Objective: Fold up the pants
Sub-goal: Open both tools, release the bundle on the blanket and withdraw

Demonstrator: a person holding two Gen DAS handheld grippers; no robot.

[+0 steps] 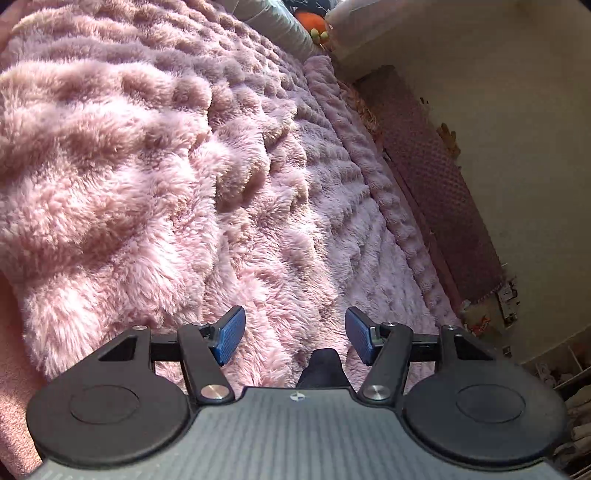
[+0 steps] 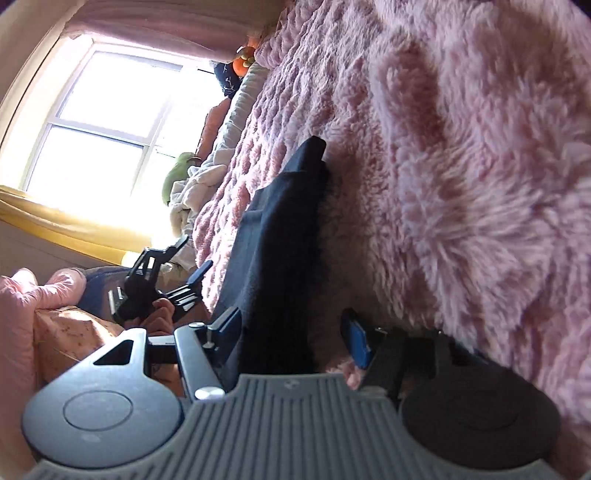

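Dark pants (image 2: 280, 236) lie in a long strip on the fluffy pink blanket (image 2: 461, 184). My right gripper (image 2: 291, 332) is open and straddles their near end. Its left pad (image 2: 227, 328) is at the cloth's edge, and its blue right pad (image 2: 356, 343) stands apart over the blanket. In the right wrist view, a hand holds my left gripper (image 2: 194, 254) open beside the bed, left of the pants. In the left wrist view, that gripper (image 1: 295, 328) hovers open over the blanket (image 1: 166, 166). Only a small dark bit of cloth (image 1: 321, 365) shows low between its jaws.
A bright window (image 2: 103, 122) is on the left. Pillows, an orange toy (image 1: 310, 22) and a green toy (image 2: 177, 177) lie at the far end of the bed. A pink mat (image 1: 436, 177) and a wall (image 1: 517, 110) run along the bed's right edge.
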